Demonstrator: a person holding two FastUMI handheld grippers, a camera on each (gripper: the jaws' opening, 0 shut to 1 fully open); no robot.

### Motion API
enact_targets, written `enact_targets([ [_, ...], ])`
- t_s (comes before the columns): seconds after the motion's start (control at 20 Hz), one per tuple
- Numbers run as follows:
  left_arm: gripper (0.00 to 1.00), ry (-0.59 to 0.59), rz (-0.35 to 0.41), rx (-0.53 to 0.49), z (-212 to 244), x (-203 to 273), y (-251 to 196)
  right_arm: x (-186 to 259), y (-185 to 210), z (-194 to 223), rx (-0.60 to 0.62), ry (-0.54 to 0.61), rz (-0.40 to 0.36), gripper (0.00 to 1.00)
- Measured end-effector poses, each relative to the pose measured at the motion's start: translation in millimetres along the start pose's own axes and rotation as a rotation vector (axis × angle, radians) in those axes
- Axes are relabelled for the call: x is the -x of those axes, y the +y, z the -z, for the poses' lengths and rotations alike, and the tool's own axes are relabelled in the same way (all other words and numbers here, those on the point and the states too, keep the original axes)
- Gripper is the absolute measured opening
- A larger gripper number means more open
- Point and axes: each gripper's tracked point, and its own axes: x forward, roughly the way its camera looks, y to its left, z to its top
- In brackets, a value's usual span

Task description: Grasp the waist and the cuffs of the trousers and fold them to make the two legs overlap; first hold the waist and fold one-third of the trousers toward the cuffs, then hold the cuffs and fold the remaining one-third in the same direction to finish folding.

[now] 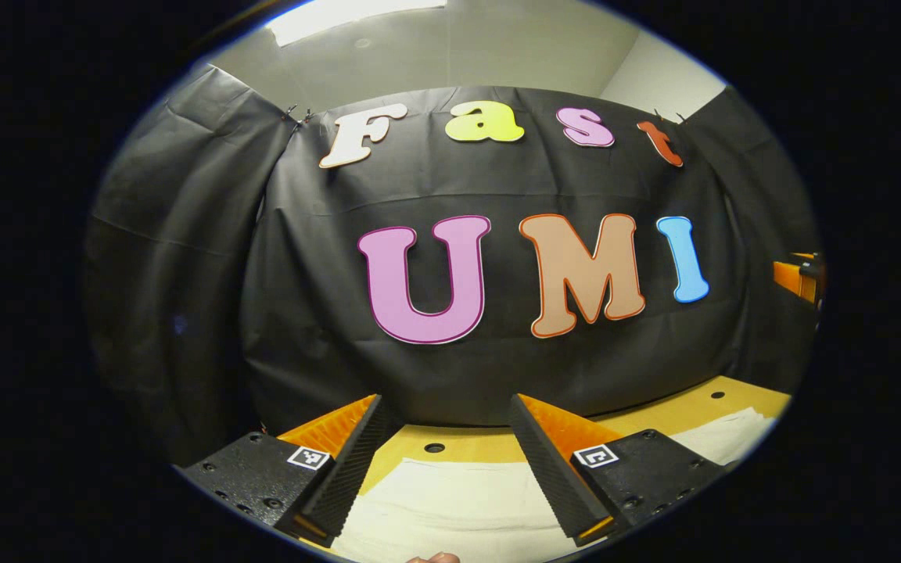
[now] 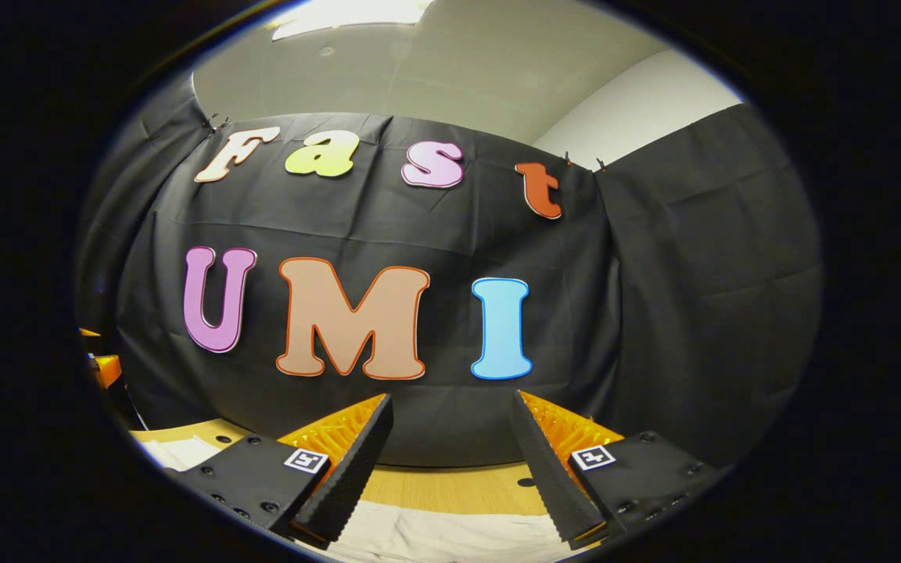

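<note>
Cream-white trousers (image 1: 450, 500) lie flat on a yellow wooden table (image 1: 466, 444), under and ahead of my left gripper (image 1: 444, 413), which is open above the cloth with nothing between its fingers. More of the cloth (image 1: 732, 434) stretches off to the right. In the right gripper view the same pale trousers (image 2: 435, 536) show low between the fingers, and a further bit (image 2: 177, 452) lies at the left. My right gripper (image 2: 450, 408) is open too, held above the table (image 2: 450, 489) and holding nothing.
The black cloth wall (image 1: 497, 375) rises right behind the table's far edge. Small round holes (image 1: 434, 448) dot the tabletop. At the right edge of the left gripper view is an orange part of the other gripper (image 1: 798, 277); an orange part (image 2: 105, 367) shows far left in the right gripper view.
</note>
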Motion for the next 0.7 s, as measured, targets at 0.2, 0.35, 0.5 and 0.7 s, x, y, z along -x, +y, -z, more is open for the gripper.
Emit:
enact_targets([
  [0.2,0.97,0.031,0.012,-0.075,18,12,17,1,11,5,-0.004,0.004,-0.015,0.96],
  [0.35,0.97,0.091,0.082,-0.238,51,22,21,0,18,12,-0.022,0.017,-0.024,0.96],
  [0.5,0.96,0.174,0.187,-0.413,97,43,22,1,17,21,-0.022,0.031,-0.02,0.97],
  [0.7,0.96,0.344,0.322,-0.581,178,74,24,3,7,30,-0.014,0.046,0.002,0.98],
])
